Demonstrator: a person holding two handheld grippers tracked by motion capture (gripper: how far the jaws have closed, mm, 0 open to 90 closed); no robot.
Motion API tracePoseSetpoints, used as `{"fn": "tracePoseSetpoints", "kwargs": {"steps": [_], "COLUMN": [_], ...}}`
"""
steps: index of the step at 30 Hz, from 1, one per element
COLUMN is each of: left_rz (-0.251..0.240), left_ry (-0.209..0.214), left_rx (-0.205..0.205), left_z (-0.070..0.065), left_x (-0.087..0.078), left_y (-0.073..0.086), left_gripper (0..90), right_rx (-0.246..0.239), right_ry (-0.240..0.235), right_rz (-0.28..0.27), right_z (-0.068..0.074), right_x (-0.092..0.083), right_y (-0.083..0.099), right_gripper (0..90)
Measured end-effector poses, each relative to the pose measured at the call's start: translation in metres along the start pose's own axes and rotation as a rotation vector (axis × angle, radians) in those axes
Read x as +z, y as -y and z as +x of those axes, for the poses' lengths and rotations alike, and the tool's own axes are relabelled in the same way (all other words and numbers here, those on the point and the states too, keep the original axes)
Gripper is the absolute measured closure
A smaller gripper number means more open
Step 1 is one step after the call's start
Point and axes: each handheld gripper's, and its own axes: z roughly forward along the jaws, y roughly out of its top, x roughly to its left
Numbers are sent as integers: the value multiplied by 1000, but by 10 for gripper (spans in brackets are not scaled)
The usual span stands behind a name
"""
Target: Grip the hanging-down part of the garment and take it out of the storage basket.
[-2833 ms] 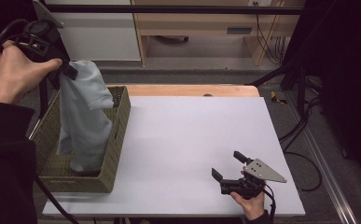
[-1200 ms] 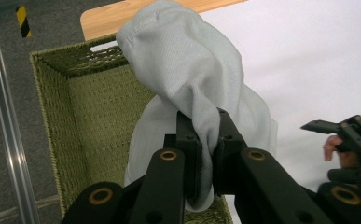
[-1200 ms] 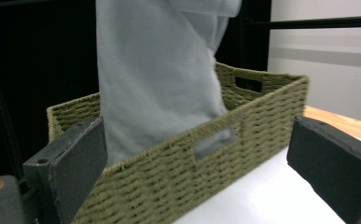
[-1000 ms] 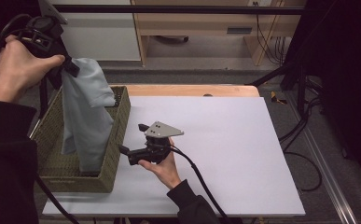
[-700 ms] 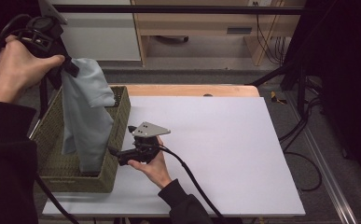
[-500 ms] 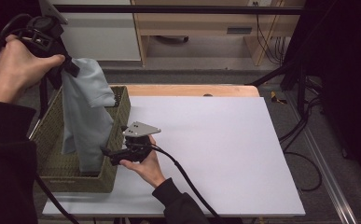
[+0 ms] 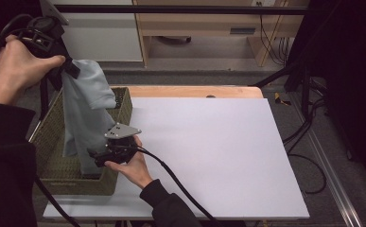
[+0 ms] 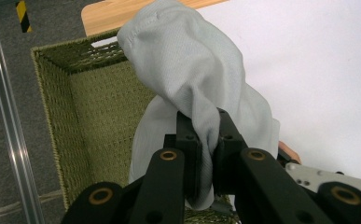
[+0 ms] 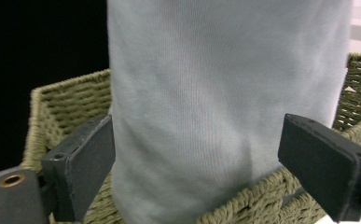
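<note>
A pale grey-blue cloth [image 7: 83, 113] hangs in a long drape over a green woven basket [image 7: 76, 187]. Its lower end reaches down inside the basket. My left gripper [image 7: 69, 68] is raised high above the basket and shut on the cloth's top fold [image 8: 192, 74], which is pinched between its jaws [image 8: 206, 126]. My right gripper [image 7: 95, 158] points at the hanging cloth [image 9: 225, 116] from the basket's near right rim [image 9: 262, 196]. Its jaws [image 9: 215, 158] have just been closing a little but stand wide. The cloth hangs between them and the pads do not press on it.
The basket stands at the left end of a white table top [image 7: 209, 142] with a wooden strip [image 7: 195, 91] along the far edge. A metal rail [image 8: 5, 130] runs beside the basket. Cables [image 7: 308, 137] lie on the floor at the right.
My right gripper has travelled left across the table from the front right to the basket and the hanging cloth. The left gripper has kept the cloth up in the same spot.
</note>
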Motion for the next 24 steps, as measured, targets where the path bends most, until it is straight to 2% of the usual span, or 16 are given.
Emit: {"fn": "tracePoseSetpoints", "kwargs": {"steps": [6, 8, 11, 15, 17, 24], "left_rz": [1, 1, 2, 0, -1, -6], "left_ry": [-2, -2, -2, -1, 0, -1], "left_rx": [3, 4, 7, 9, 4, -3], "left_z": [0, -1, -2, 0, 2, 3], "left_x": [0, 0, 1, 1, 1, -1], "left_y": [0, 0, 0, 1, 2, 3], "left_gripper": [831, 831, 831, 831, 831, 831], "right_rx": [-9, -18, -42, -42, -43, -22], "right_ry": [8, 24, 54, 56, 43, -3], "right_rz": [13, 28, 44, 56, 53, 47], "right_z": [2, 3, 2, -3, -6, -14], "right_x": [11, 14, 16, 15, 12, 3], "right_y": [1, 2, 4, 3, 3, 1], "right_gripper": [230, 337, 561, 815, 889, 899]}}
